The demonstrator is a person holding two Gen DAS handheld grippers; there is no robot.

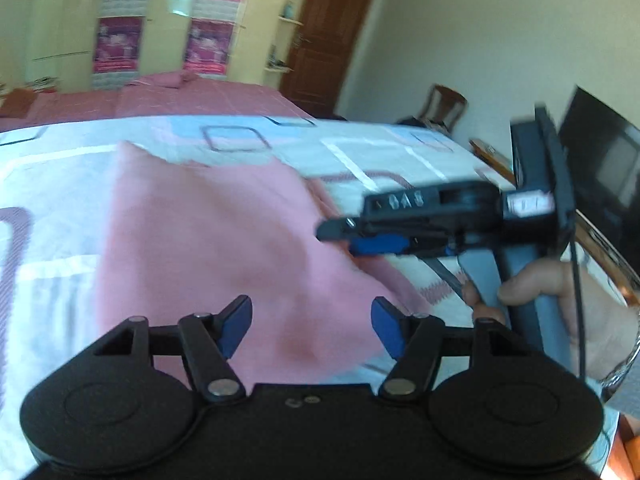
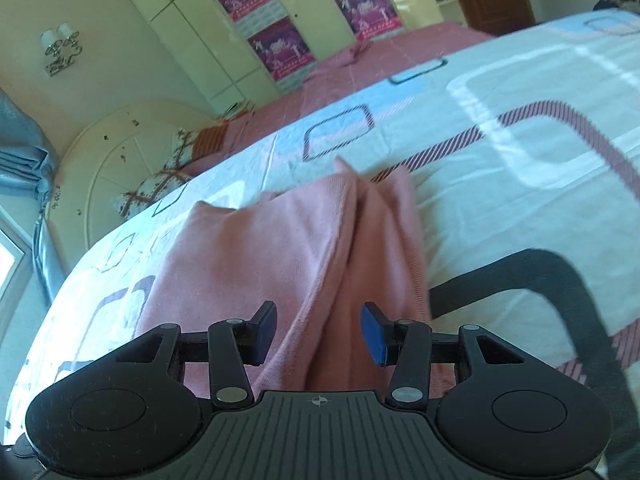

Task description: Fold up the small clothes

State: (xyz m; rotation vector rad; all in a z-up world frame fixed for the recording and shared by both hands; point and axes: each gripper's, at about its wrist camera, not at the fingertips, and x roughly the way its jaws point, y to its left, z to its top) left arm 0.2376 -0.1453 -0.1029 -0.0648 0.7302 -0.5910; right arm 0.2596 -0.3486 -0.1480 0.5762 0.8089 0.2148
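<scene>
A small pink garment [image 1: 208, 240] lies on the patterned white bedsheet [image 1: 360, 152]. In the right wrist view the garment [image 2: 280, 240] is folded lengthwise with a raised crease down its middle. My left gripper [image 1: 311, 328] is open and empty, just above the garment's near edge. My right gripper [image 2: 318, 334] is open and empty, over the garment's near end at the crease. The right gripper also shows in the left wrist view [image 1: 360, 240], held by a hand at the garment's right edge.
The bed [image 2: 520, 80] fills both views, with a pink cover [image 1: 180, 96] beyond the sheet. A wardrobe [image 2: 240, 20], a headboard [image 2: 120, 152] and pillows stand behind. A chair [image 1: 444, 104] and a dark screen [image 1: 608, 168] stand at the right.
</scene>
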